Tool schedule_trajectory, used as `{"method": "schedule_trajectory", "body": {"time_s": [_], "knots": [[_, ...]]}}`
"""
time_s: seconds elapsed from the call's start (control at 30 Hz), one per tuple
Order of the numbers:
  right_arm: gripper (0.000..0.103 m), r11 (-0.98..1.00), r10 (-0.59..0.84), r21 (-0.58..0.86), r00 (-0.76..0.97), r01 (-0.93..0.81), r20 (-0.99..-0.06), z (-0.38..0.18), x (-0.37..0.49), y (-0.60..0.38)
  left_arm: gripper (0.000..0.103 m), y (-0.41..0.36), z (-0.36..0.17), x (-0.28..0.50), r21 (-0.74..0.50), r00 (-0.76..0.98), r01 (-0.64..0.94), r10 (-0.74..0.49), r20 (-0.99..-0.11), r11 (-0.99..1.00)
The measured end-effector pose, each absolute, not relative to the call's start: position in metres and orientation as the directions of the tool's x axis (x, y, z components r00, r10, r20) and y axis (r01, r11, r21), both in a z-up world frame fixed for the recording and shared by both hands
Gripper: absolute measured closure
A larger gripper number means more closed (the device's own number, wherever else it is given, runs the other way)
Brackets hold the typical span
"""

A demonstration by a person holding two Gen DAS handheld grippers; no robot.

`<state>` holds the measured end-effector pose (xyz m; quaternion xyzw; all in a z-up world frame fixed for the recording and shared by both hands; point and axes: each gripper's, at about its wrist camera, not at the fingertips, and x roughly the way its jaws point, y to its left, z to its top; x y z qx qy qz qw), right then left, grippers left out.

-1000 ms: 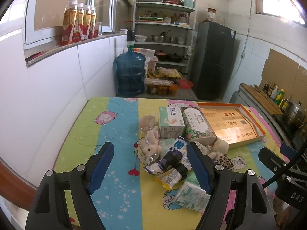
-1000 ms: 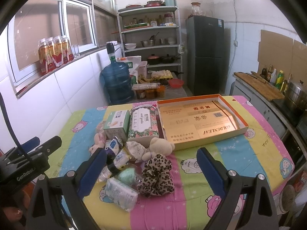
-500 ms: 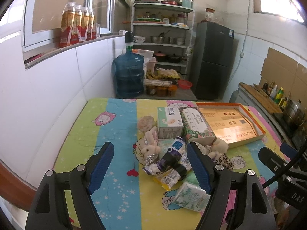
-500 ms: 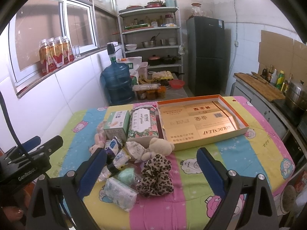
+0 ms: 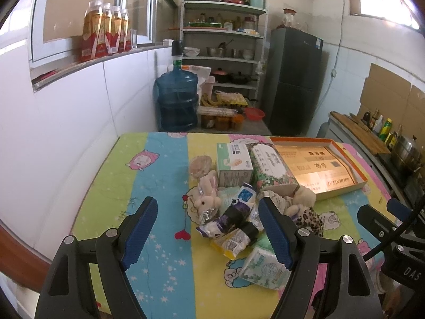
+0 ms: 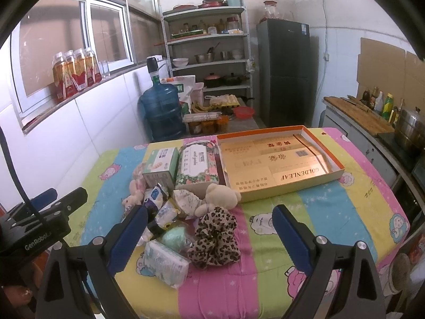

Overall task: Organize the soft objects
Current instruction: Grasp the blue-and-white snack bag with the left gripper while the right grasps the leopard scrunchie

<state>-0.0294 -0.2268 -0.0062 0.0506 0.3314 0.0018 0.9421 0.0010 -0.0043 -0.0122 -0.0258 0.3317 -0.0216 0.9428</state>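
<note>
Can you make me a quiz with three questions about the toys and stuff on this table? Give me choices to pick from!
1. Where is the leopard-print scrunchie?
A. inside the orange tray
B. on the tablecloth, in front of the cream teddy bear
C. on the windowsill

2. What colour are the pads on the gripper fingers?
A. red
B. white
C. blue

3. How does the right gripper stand?
A. open, holding nothing
B. shut on the teddy bear
C. shut on a tissue pack

Answers:
1. B: it lies on the tablecloth just nearer the camera than the cream teddy bear, outside the orange tray.
2. C: both wrist views show blue ribbed pads.
3. A: its jaws are spread wide with only the table showing between them.
</note>
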Motion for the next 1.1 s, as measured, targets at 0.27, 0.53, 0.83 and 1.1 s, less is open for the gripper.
{"method": "schedule_trajectory", "body": {"time_s": [0.27, 0.53, 0.83, 1.1], "knots": [[0.007, 0.995, 0.065, 0.104, 0.755, 0.005, -0.652, -0.030, -0.028, -0.232, 0.024, -0.003, -0.032, 0.002, -0.087, 0.761, 0.034, -0.083, -0.644, 0.996], [0.011, 0.993, 0.097, 0.118, 0.694, -0.017, -0.713, -0.068, -0.007, -0.241, 0.024, -0.005, -0.058, 0.009, -0.091, 0.746, 0.058, -0.104, -0.658, 0.994], [0.019, 0.996, 0.088, 0.083, 0.625, -0.037, -0.775, -0.104, 0.026, -0.248, 0.024, -0.012, -0.087, 0.040, -0.116, 0.713, 0.169, -0.203, -0.671, 0.979], [0.019, 0.996, 0.093, 0.083, 0.594, -0.044, -0.799, -0.116, 0.038, -0.253, 0.025, -0.016, -0.104, 0.073, -0.166, 0.673, 0.290, -0.324, -0.665, 0.943]]}}
